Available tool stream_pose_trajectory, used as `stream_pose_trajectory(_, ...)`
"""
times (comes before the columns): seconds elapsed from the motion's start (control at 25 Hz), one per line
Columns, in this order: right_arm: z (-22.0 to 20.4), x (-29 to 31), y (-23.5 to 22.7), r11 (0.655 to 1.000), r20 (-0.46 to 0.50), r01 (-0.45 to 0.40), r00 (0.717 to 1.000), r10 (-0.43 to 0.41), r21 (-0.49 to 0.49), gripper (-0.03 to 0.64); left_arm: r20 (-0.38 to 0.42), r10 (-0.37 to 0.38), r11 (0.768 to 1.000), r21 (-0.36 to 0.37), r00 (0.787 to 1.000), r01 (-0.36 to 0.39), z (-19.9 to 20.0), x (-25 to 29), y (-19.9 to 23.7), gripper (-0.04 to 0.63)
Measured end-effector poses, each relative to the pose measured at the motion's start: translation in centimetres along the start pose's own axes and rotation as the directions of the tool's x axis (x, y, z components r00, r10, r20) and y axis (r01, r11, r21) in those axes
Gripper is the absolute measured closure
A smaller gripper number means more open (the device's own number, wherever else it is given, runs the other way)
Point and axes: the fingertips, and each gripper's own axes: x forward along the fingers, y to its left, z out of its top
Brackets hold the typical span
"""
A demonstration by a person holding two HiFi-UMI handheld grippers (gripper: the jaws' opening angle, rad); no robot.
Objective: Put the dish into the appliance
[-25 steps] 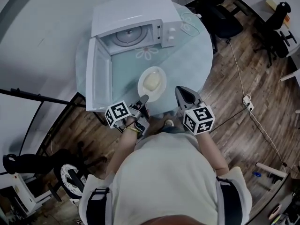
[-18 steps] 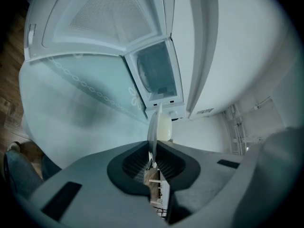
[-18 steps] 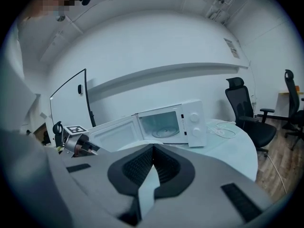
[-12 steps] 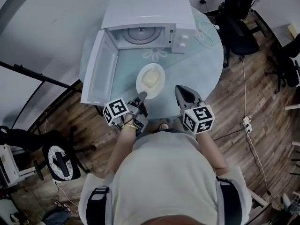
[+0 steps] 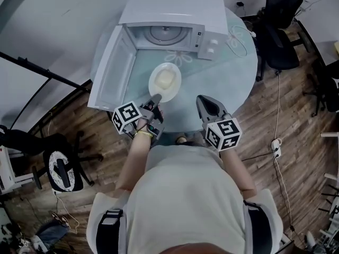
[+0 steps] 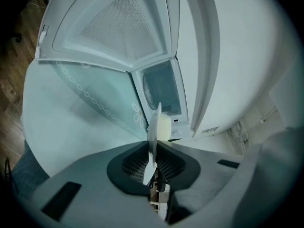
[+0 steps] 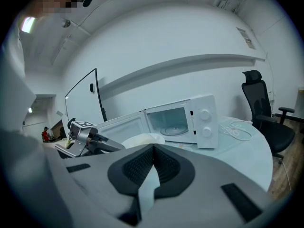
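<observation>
A white dish [image 5: 164,81] with a pale lump of food hangs over the round glass table [image 5: 233,73], just in front of the white microwave [image 5: 175,15]. The microwave's door [image 5: 113,70] is swung open to the left and its cavity [image 5: 167,35] shows a glass turntable. My left gripper [image 5: 155,97] is shut on the dish's near rim. In the left gripper view the dish [image 6: 155,122] stands edge-on between the jaws of that gripper [image 6: 153,148], facing the cavity [image 6: 161,87]. To its right my right gripper [image 5: 203,100] is shut with nothing in it; its jaws [image 7: 152,148] meet.
A thin looped cable [image 5: 235,38] lies on the table right of the microwave's knobs [image 5: 212,46]. A black office chair [image 5: 278,41] stands beyond the table's right side. A power strip [image 5: 275,144] lies on the wooden floor. A black pole [image 5: 47,70] crosses at the left.
My left gripper has carried the dish a little nearer to the microwave's opening and leftward in the picture. The right gripper has shifted only slightly and stays shut and empty.
</observation>
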Motion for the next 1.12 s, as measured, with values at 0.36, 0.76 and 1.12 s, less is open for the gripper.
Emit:
stream_pose_trajectory(0.36,0.0,1.3,0.3,1.0,-0.001,-0.021,1.0,0.021,0.008,0.611,0.046,-0.006,0.999,-0.048,0.999,0.008,3.3,2.4,-0.6,0.555)
stream_pose_trajectory(0.76,0.6,3.9,-0.9,1.0,-0.021,-0.02,1.0,0.02,0.013,0.611,0.056,-0.013,0.999,-0.038,0.998,0.016,7.5,6.8,-0.8,0.555)
stream_pose_trajectory(1.12,0.7,6.6,-2.0,1.0,-0.049,-0.022,0.999,0.023,0.02,0.611,0.074,-0.015,0.995,-0.1,0.997,0.023,10.6,10.1,0.1,0.555)
